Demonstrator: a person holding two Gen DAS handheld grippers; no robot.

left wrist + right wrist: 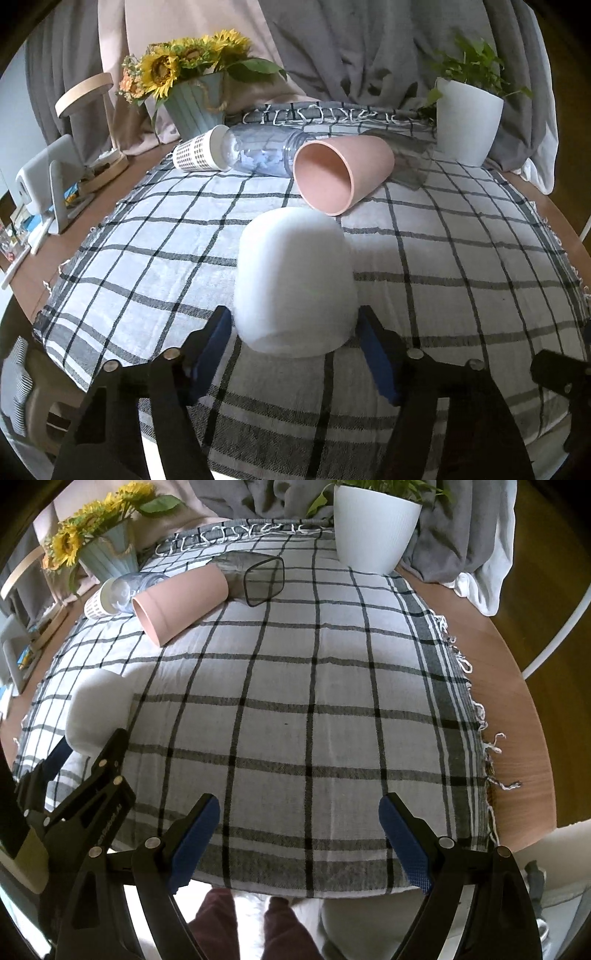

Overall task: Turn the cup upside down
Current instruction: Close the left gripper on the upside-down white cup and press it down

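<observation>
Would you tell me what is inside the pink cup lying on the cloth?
Nothing visible: the pink cup lies on its side, its mouth showing bare pink walls. The deepest part near its base is shadowed, so unclear.

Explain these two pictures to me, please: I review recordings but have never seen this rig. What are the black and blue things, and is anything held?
No robot: a person holds one pair of tongs in each hand, each carrying a forward-looking fisheye camera. The left view shows the left tongs open around a white cup standing upside down on the checked cloth; whether the pads touch it is unclear. The right view shows the right tongs open and empty. Behind lie a pink cup, a clear bottle and a grey glass, all on their sides.
</observation>
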